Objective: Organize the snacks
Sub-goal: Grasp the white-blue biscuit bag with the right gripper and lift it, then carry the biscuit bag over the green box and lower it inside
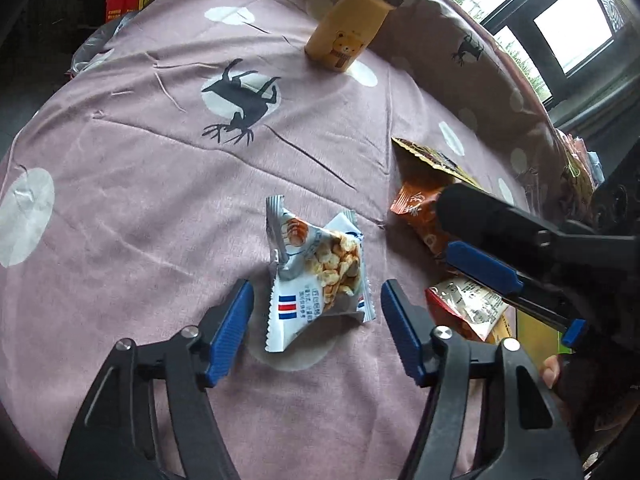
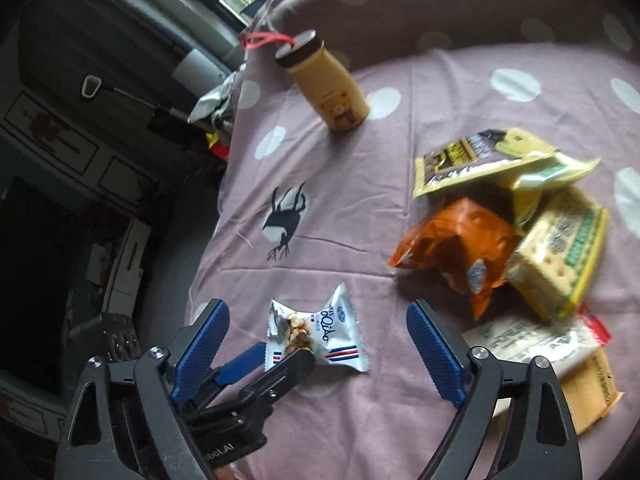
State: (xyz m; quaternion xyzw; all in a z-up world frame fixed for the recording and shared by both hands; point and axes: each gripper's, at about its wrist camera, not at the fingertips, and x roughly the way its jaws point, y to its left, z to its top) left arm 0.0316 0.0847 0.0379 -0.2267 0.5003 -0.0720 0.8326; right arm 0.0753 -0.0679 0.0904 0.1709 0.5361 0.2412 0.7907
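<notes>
A white and blue snack packet (image 1: 316,272) with a peanut picture lies on the pink deer-print cloth (image 1: 160,168). My left gripper (image 1: 318,330) stands open just short of it, one blue pad on either side, neither touching. In the right wrist view the packet (image 2: 336,336) lies between my right gripper's (image 2: 318,354) open fingers in the picture, and the left gripper (image 2: 284,354) reaches in from the lower left at its near end. The right gripper (image 1: 516,300) hangs over the pile of snacks on the right, with nothing held.
An orange packet (image 2: 452,248), a yellow-brown one (image 2: 480,160), a yellow-green cracker pack (image 2: 560,256) and a red-white packet (image 2: 532,344) lie heaped together. A yellow bear bottle (image 2: 328,88) stands upright at the back. The cloth drops off at its left edge (image 2: 208,220).
</notes>
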